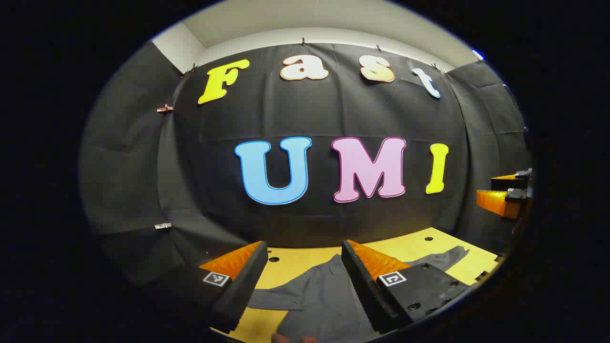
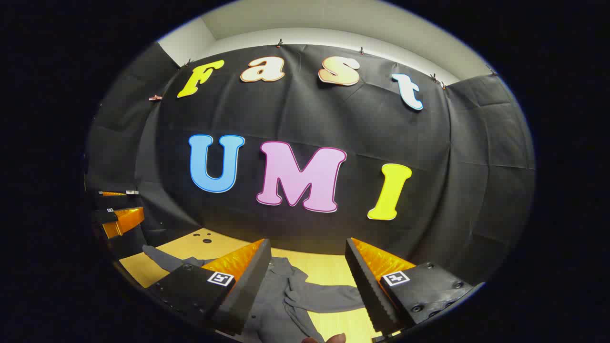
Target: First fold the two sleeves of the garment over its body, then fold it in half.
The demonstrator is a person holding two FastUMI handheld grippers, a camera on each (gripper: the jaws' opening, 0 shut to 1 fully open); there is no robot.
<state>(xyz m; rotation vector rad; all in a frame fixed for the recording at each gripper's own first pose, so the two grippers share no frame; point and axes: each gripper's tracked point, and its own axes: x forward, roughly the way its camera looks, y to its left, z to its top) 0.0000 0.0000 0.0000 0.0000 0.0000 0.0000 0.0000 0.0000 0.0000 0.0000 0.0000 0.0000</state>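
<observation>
left gripper view first: the left gripper (image 1: 305,247) hangs above the table with its jaws wide apart, nothing between them, and the grey garment (image 1: 324,295) lies on the table just below and beyond its fingers. off at the right edge there, the other tool pokes in, raised and apart from the cloth. over to the right gripper view, and the right gripper (image 2: 309,245) is likewise spread open and empty, held above the yellow wooden table (image 2: 329,269). now the cloth itself: a thin, dark grey shirt laid out on the tabletop, rumpled rather than smooth, one sleeve (image 1: 443,259) trailing out flat toward the far right in the left gripper view, the other sleeve (image 2: 329,300) in the right gripper view already bent in toward the body, creased. my read is that the sleeve fold is the step in hand, not yet begun. to do it well, each tool wants to drop low, pinch a sleeve near the cuff on a single layer, then carry it inward across the chest without dragging the body along.
</observation>
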